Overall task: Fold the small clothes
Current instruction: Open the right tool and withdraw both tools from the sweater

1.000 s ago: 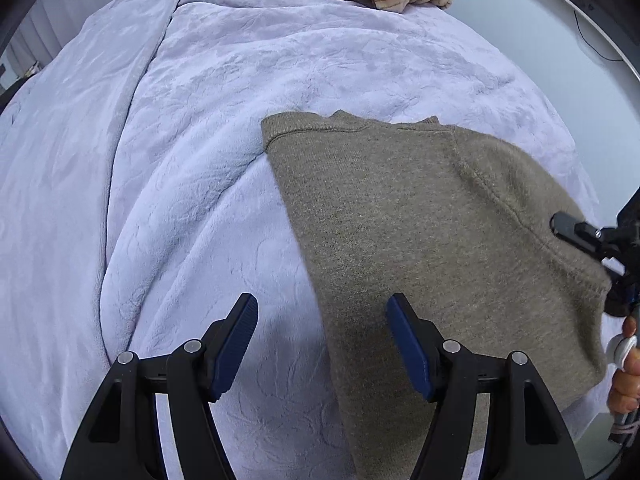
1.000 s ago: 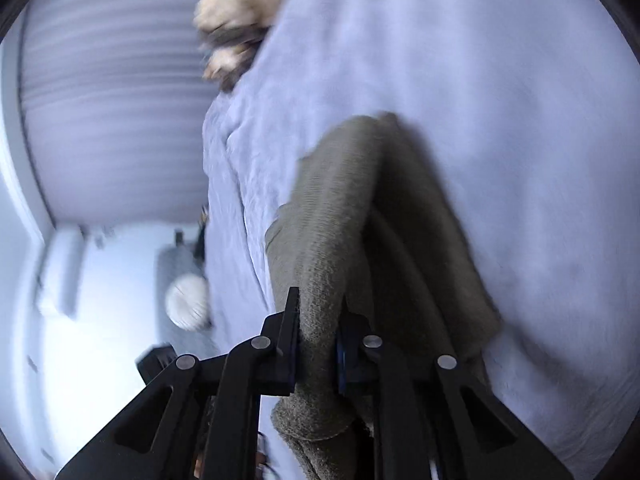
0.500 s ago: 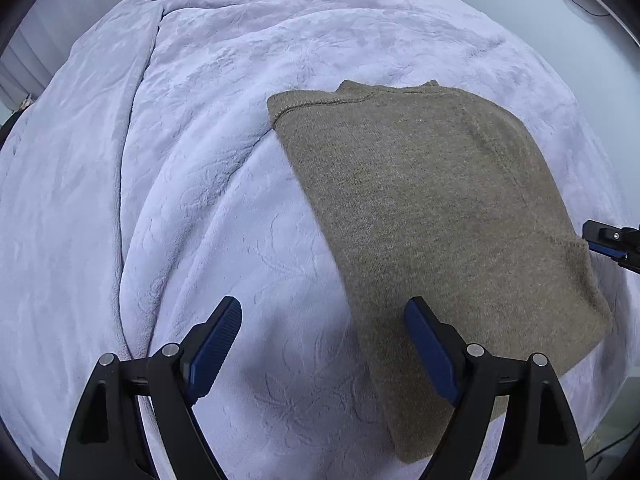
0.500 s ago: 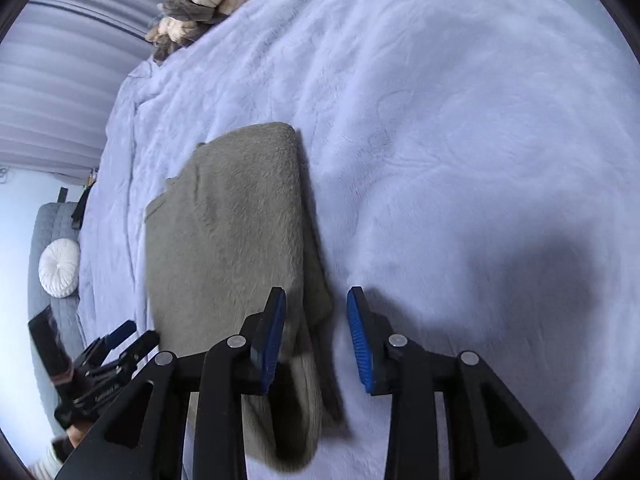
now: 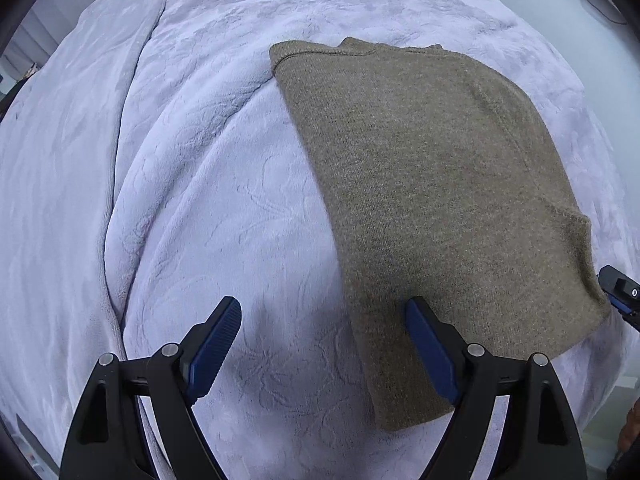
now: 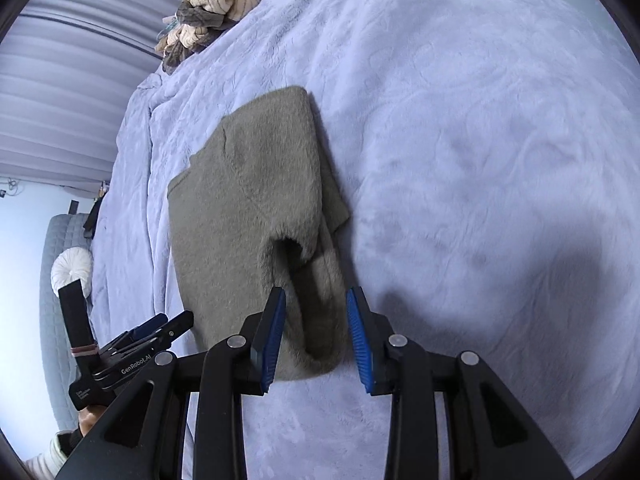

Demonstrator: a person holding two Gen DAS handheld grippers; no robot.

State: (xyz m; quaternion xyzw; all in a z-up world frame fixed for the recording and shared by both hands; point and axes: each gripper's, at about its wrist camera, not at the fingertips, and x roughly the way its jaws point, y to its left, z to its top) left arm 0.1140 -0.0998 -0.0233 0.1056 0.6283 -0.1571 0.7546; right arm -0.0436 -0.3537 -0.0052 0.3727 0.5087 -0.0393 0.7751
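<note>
1. Left wrist view: lavender blanket [image 5: 200, 160] covers the whole bed surface, embossed with a floral pattern and creased in long folds. It serves as the landmark for all that follows.
2. Olive-brown knit sweater [image 5: 432, 200] lies folded flat on the blanket, its straight folded edge toward the blanket's middle and its far end bearing the neckline. In the right wrist view the sweater [image 6: 240, 208] shows a sleeve doubled over on top, the cuff opening facing the camera.
3. Pile of striped beige clothes [image 6: 216, 4] sits at the far edge of the blanket, well apart from the sweater.
4. Left gripper [image 5: 324, 344] hangs over the blanket at the sweater's near corner. Its jaws have just been opening and stand wide apart. One finger is over bare blanket, the other over the sweater's near edge; the sweater's folded edge lies between them, unpressed.
5. Right gripper [image 6: 316, 324] is over the sweater's near end at the cuff. Its jaws have just been opening and stand parted, with the sleeve fabric between them; the pads do not press it.
</note>
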